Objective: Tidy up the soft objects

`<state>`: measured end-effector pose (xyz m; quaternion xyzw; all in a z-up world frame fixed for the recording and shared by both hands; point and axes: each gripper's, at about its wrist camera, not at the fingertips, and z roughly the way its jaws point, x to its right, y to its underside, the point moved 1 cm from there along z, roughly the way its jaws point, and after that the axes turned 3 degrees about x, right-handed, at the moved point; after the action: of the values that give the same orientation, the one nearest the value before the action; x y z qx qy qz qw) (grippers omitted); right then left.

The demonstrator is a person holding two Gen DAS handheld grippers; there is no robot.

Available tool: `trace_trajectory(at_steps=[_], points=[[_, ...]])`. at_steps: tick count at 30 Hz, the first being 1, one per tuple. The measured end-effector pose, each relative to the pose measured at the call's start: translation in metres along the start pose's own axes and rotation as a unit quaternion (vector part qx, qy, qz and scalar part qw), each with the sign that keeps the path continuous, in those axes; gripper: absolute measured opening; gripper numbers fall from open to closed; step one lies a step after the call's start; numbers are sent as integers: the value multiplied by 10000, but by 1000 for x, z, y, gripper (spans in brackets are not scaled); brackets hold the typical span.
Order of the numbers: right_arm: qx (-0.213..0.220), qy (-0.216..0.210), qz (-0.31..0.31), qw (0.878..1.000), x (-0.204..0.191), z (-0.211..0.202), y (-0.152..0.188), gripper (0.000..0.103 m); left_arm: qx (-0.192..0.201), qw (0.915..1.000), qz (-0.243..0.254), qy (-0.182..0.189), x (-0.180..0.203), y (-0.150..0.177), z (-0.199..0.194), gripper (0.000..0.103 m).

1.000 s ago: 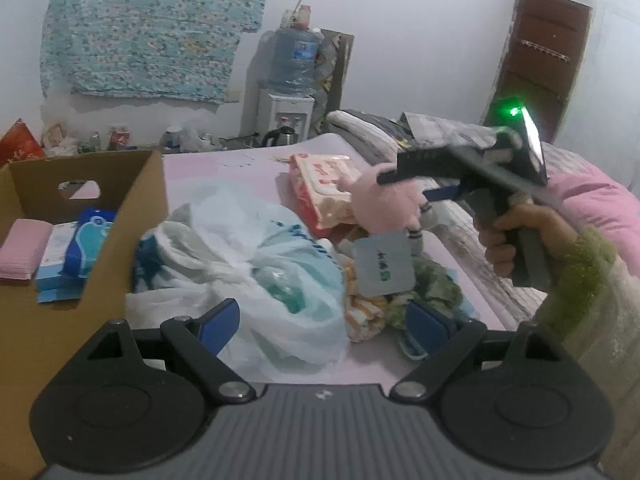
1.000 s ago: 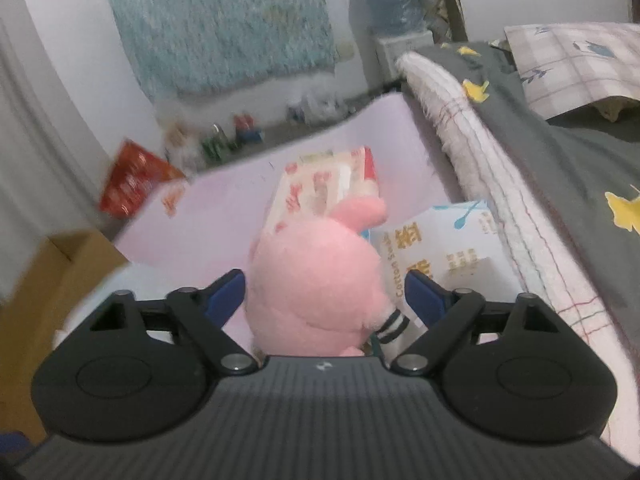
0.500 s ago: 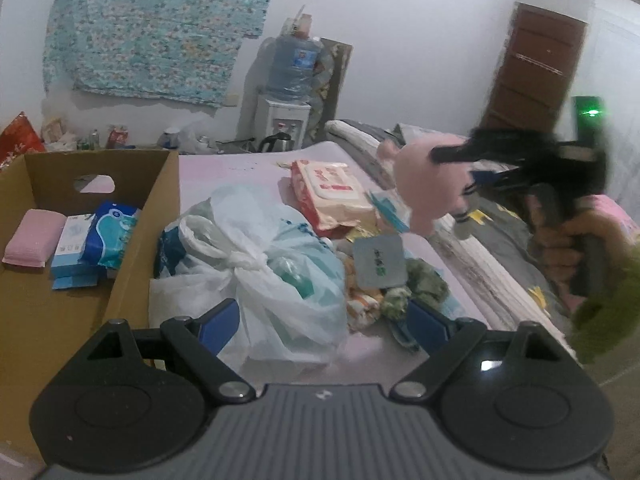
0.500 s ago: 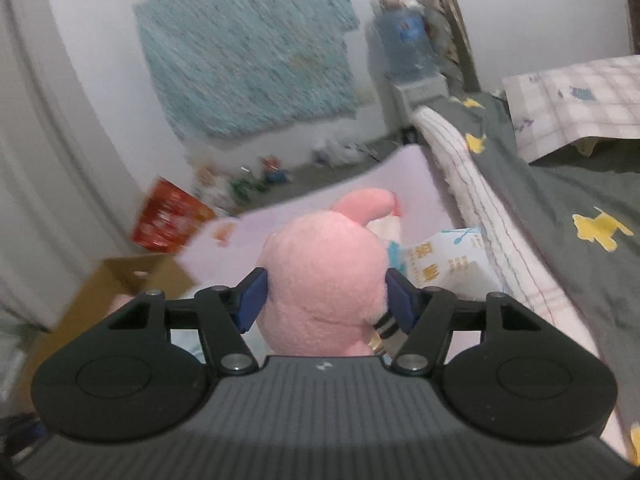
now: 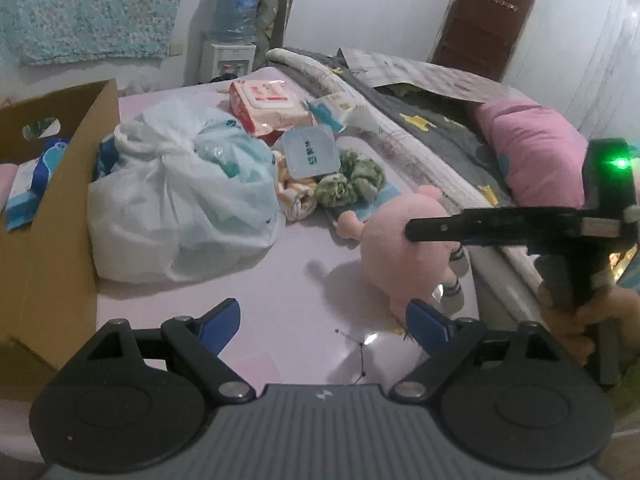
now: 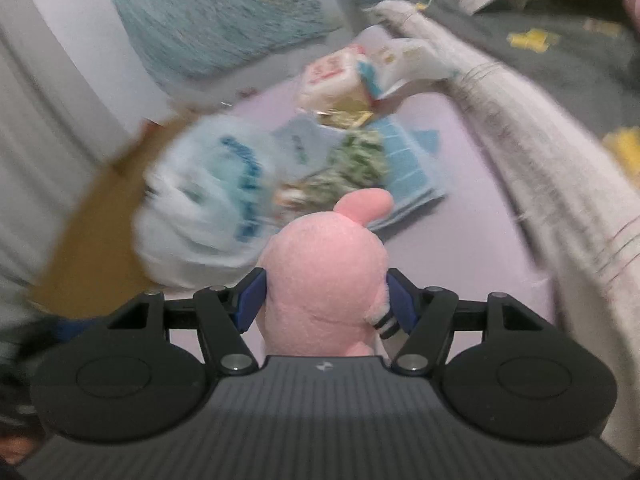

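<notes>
Gripping pink plush point(image 6: 324, 280): right tongs point(image 6: 325, 306) | left tongs point(image 5: 326, 318) released | lilac bedsheet point(image 5: 304, 304)

The right gripper point(image 6: 324, 304) has closed onto the round pink plush toy point(image 6: 326, 280) and carried it from the far pile to the near right.

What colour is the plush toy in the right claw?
Pink; the plush toy shows best in the right wrist view.
</notes>
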<state>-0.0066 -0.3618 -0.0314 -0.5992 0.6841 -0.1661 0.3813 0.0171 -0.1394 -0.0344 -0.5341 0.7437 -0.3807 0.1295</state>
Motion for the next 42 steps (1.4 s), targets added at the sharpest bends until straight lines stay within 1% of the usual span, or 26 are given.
trace_trajectory(at_steps=[1,3,6,8,10,12,14,17,18,20,22,24,26,30,32,35,36,38,42], points=[[48,263,-329,9991,-8,2,1,64,-2,10000,35,-52,0,3,0,91],[109,635,-955,9933,-23,8,1,64,-28,9999,64,-156,-2,8,0,91],[113,1106,-1809,9772,-46,23,3,66,-110,9995,79,-301,-4,17,3,90],[100,1215,-2336,9646,-58,31,6,68,-193,9991,107,-362,-6,22,4,89],[106,1254,-2826,9509,-71,32,13,68,-238,9992,93,-317,-8,26,2,89],[112,1268,-3299,9354,-85,34,17,69,-244,9992,86,-311,-12,29,-3,89],[123,1187,-3716,9207,-96,35,24,70,-191,9991,107,-357,-15,31,-8,89],[122,1026,-4137,9045,-107,28,35,75,-142,9990,37,-413,-23,32,-14,89],[129,949,-4276,8989,-111,25,39,75,-126,9991,-10,-410,-25,31,-16,89],[132,722,-4514,8893,-118,18,48,82,-94,9991,-101,-403,-29,31,-17,89],[120,405,-4676,8829,-123,12,56,85,-86,9992,-168,-351,-32,30,-17,89],[102,22,-4678,8837,-127,4,63,87,-116,9994,-225,-252,-34,30,-16,89],[86,-298,-4562,8893,-128,-1,68,87,-126,9994,-296,-152,-36,31,-16,89],[72,-900,-4017,9113,-122,-11,66,87,-207,9989,-416,7,-39,32,-12,87],[27,-1206,-3618,9244,-114,-18,64,87,-253,9981,-526,199,-40,31,-10,87],[-38,-1553,-3102,9379,-98,-25,66,88,-401,9946,-750,601,-44,30,-2,87],[-65,-1666,-2934,9413,-93,-27,66,88,-454,9935,-818,653,-44,30,1,86],[-109,-1758,-2721,9460,-84,-30,70,88,-504,9928,-846,678,-43,31,7,85],[-65,-1914,-2433,9508,-64,-43,74,87,-563,9932,-800,635,-39,29,16,82]])
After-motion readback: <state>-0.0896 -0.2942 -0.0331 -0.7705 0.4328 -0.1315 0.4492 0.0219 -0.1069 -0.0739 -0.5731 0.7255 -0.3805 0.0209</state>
